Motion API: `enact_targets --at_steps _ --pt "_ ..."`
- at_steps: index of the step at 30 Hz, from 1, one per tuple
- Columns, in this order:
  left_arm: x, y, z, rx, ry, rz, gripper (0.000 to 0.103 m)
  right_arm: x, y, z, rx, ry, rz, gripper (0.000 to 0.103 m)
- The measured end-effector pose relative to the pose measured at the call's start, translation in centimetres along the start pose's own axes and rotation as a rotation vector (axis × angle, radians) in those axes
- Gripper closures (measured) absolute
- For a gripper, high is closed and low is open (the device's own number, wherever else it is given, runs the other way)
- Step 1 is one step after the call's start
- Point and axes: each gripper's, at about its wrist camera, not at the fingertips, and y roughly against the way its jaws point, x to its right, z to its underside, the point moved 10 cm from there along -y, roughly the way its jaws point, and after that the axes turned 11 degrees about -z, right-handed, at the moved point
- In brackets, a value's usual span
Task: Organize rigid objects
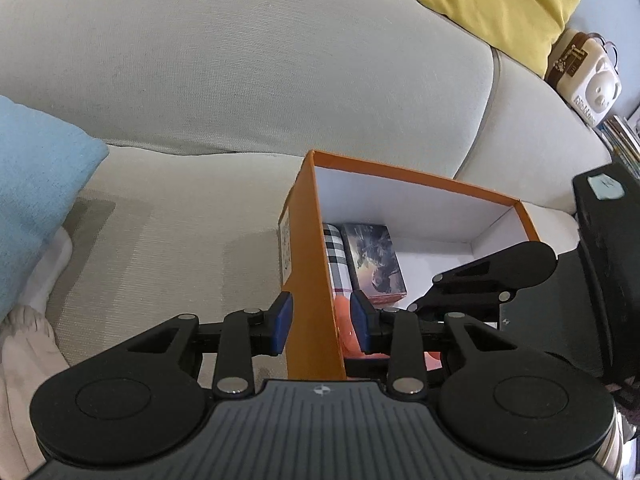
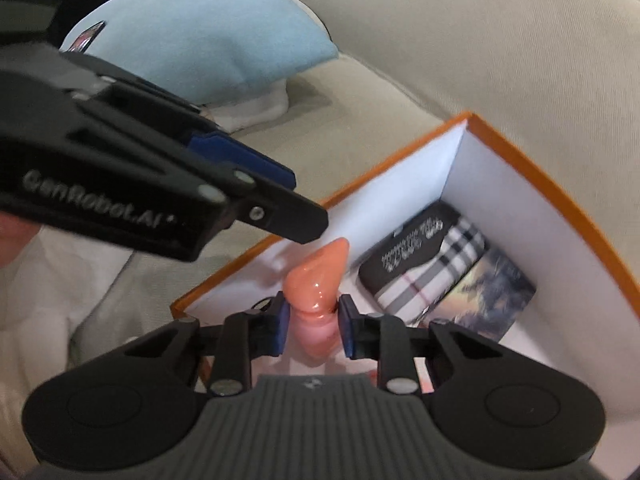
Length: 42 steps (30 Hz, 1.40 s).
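Orange box (image 1: 310, 264) wall stands between the fingers of the left gripper (image 1: 322, 322) at lower centre of the left wrist view; the blue pads straddle the near wall, one outside and one inside, and whether they press on it I cannot tell. In the right wrist view the right gripper (image 2: 313, 326) is clamped on a glossy peach-coloured object (image 2: 316, 284), its pads against both sides, held over the white interior of the box. Right of it, on the box floor, lie a plaid case (image 2: 436, 272) and, just beside that, a picture-printed card box (image 2: 492, 296). The box sits on a beige sofa (image 1: 224, 80). A blue cushion (image 2: 208, 32) lies in the upper left of the right wrist view, and a yellow cushion (image 1: 496, 4) at the upper right of the left wrist view.
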Motion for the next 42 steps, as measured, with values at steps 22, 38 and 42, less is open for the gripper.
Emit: enact_targets --at_steps 22,38,42 --pt "0.1 0.3 1.0 -0.024 0.018 0.000 0.065 6.6 5.1 1.9 0.084 -0.332 0.007 0.042" --pt "0.4 0.0 1.5 -0.043 0.008 -0.002 0.065 7.1 1.7 7.8 0.127 -1.039 -0.301 0.059" --pt "0.5 0.0 1.6 -0.044 0.008 0.001 0.065 5.4 1.0 7.6 0.159 -1.126 -0.323 0.065"
